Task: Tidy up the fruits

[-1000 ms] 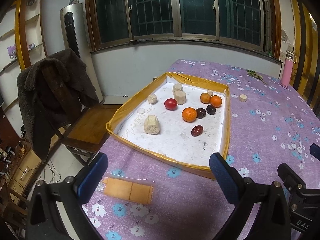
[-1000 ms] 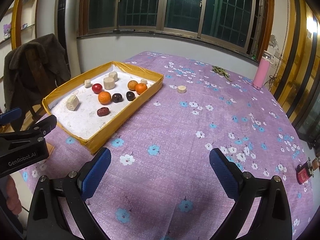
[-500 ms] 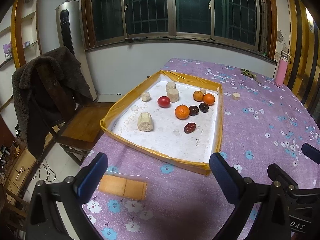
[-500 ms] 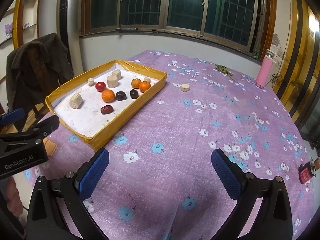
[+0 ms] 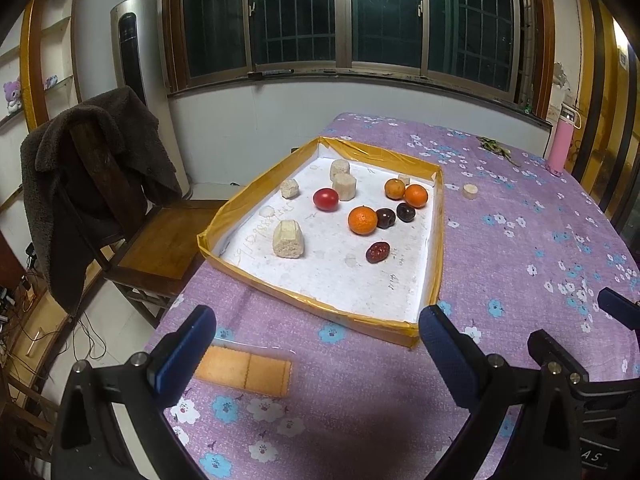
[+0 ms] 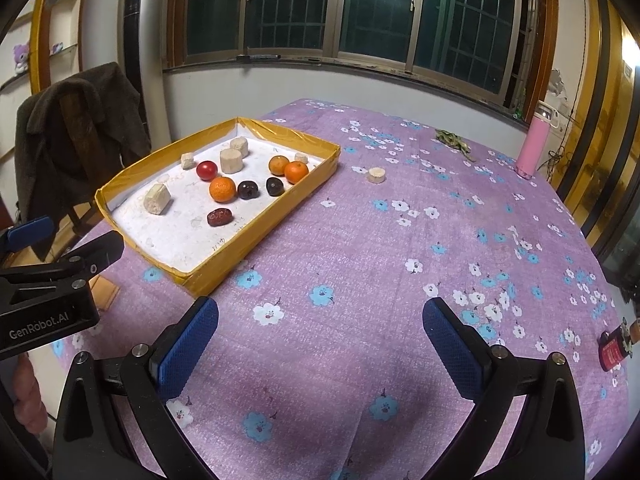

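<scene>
I hold my left gripper (image 5: 316, 344) low over the purple flowered tablecloth (image 6: 360, 264), its blue-padded fingers (image 5: 188, 344) spread wide with nothing between them, aimed at the near edge of the yellow-rimmed tray (image 5: 438, 240). My right gripper (image 6: 320, 340) hovers beside it, just as wide apart and empty, pointing across bare cloth with the tray off to its left. The tray's long axis runs away from me toward the window. Inside, well ahead of my left fingertips, lie a large orange (image 5: 362, 220), two smaller oranges (image 5: 416, 195), a red tomato (image 5: 325, 199), two dark cherries (image 5: 385, 218), a red date (image 5: 377, 252) and pale chunks (image 5: 288, 239). A wrapped cracker (image 5: 244, 370) lies just beside my left pad.
</scene>
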Demonstrator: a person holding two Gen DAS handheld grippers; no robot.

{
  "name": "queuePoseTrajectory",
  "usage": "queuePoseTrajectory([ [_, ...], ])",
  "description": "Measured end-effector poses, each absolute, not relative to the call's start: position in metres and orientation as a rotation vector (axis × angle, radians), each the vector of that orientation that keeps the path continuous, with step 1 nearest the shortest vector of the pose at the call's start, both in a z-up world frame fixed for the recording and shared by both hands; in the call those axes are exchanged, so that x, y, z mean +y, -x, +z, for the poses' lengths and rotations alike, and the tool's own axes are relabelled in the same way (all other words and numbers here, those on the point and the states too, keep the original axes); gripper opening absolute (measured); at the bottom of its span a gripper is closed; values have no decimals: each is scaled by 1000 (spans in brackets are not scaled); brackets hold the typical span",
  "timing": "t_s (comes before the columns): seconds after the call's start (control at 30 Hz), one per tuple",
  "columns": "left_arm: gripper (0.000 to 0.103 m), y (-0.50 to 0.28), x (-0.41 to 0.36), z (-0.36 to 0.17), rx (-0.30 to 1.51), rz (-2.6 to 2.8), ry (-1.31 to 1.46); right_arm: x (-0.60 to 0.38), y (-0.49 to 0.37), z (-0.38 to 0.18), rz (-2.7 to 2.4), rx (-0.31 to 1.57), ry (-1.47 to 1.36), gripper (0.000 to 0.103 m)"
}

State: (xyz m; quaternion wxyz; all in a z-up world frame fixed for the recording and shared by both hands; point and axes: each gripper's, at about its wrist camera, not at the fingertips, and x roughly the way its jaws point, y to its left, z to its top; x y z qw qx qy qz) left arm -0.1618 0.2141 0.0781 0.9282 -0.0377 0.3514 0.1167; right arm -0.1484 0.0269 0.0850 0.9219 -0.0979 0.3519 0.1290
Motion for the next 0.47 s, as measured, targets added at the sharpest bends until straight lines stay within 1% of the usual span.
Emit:
queuePoseTrajectory([
  [0.27,103,162,215,85,680,210,95,26,148,83,260,737,199,103],
  [0.47,103,160,216,84,701,201,102,25,148,85,248,734,195,103],
])
